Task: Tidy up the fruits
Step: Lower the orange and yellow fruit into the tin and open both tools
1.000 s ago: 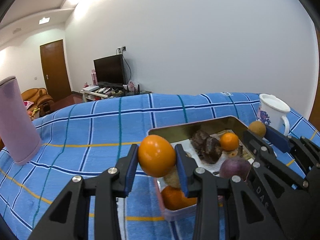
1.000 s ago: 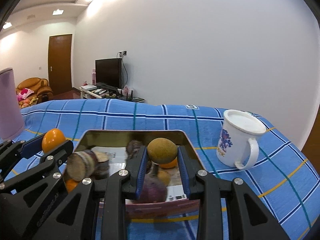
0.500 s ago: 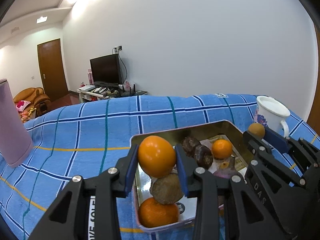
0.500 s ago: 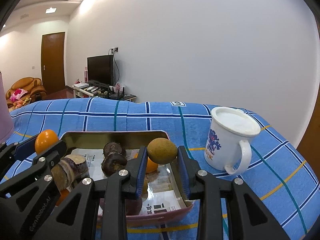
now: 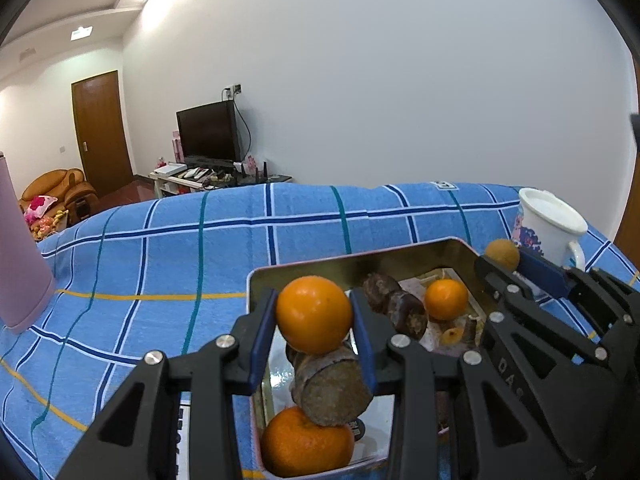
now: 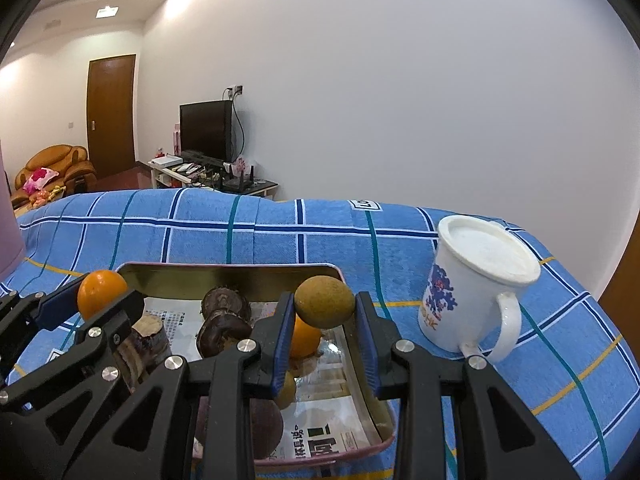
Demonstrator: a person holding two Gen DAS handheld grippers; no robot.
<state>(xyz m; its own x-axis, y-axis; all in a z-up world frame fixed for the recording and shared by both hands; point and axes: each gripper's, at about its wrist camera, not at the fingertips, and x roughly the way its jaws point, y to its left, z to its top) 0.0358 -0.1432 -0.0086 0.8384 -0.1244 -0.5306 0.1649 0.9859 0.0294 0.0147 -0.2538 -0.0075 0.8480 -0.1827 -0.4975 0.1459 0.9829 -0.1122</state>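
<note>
Nearest the left wrist camera, the left gripper has its jaws closed on a smooth orange, held clear above the near-left part of a rectangular metal tin lined with printed paper. Under that orange, inside the tin, a brown cut piece of root leans over a tangerine lying in the near corner. The right gripper has its jaws clamped on a round greenish-brown fruit, held over the right side of the tin, close to its right wall. Below and behind this fruit a small orange lies on the paper; a dark purple round fruit sits nearer the camera, partly hidden by the gripper. Toward the middle of the tin two dark brown knobbly pieces lie touching each other. The tin rests on a blue checked cloth covering the tabletop. Just right of the tin stands a white mug with a blue print and a lid, upright, handle turned toward the camera. At the far left edge a pink cylindrical container stands on the cloth, well apart from the tin. Beyond are a television, a brown door and an orange armchair.
</note>
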